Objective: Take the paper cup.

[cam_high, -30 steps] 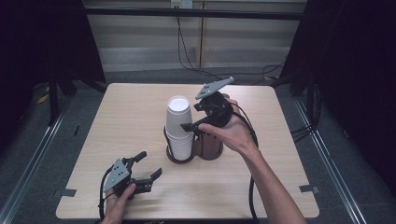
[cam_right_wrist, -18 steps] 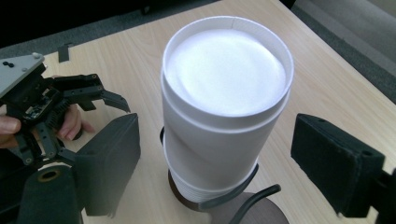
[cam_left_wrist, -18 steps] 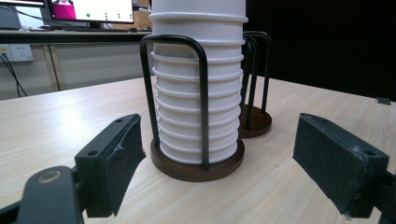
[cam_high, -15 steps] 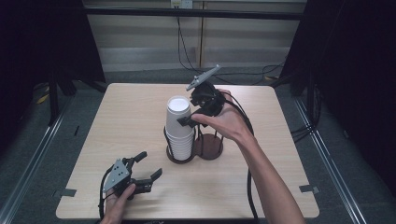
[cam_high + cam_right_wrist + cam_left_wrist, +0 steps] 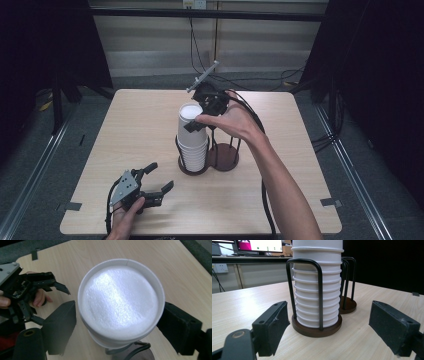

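A tall stack of upturned white paper cups (image 5: 192,142) stands in a black wire holder with a brown base (image 5: 193,170) at the table's middle. My right gripper (image 5: 195,118) comes down over the stack from behind, open. In the right gripper view its jaws stand on either side of the top cup (image 5: 120,305), close to the rim. Near the table's front left, my left gripper (image 5: 159,176) rests open. It faces the stack (image 5: 317,290) and the holder's base (image 5: 317,331) from a short way off, and nothing is between its jaws.
A second wire holder (image 5: 225,157) with a brown base stands empty just right of the stack and touches the first; it sits behind the stack (image 5: 348,305) in the left gripper view. The right gripper's cable trails down along the forearm. Light wood table (image 5: 300,150); dark floor around.
My right gripper has risen from beside the holders to the top of the stack and tipped downward over the top cup. The left gripper has not moved.
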The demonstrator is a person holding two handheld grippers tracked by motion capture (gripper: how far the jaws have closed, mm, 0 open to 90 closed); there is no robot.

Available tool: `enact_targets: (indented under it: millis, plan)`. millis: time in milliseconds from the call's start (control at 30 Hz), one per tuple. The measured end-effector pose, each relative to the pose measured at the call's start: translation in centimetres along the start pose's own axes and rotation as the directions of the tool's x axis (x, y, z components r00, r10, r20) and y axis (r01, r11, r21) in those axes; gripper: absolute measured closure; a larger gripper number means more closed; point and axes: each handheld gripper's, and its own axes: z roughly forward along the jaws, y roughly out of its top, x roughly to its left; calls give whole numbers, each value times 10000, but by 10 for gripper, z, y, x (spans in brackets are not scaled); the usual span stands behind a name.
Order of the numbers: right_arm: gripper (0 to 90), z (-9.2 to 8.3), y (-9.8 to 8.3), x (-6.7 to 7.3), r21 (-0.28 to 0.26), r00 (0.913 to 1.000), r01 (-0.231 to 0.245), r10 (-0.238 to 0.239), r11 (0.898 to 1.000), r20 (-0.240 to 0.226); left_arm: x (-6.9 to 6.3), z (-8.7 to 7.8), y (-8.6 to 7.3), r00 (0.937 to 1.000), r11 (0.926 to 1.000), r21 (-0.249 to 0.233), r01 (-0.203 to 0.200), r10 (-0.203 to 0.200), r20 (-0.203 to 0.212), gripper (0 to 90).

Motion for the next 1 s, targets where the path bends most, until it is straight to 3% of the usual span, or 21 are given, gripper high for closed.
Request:
enact_targets:
  millis: [267,467,600,1000]
  plan:
    - [201,5,8,-3,700,9997,88,-72,9975,-237,0,0,0,10000,10000,22,-73,73,-7,156]
    - [183,12,16,-7,1660,9995,-60,109,9861,-284,1,0,0,10000,10000,40,-18,18,-21,156]
    - [205,17,25,-4,2117,9994,236,-175,9770,-307,1,0,0,10000,10000,4,-42,42,-4,155]
    - [212,20,32,-4,2443,9993,296,-230,9692,-299,0,0,0,10000,10000,-50,13,-13,-20,154]
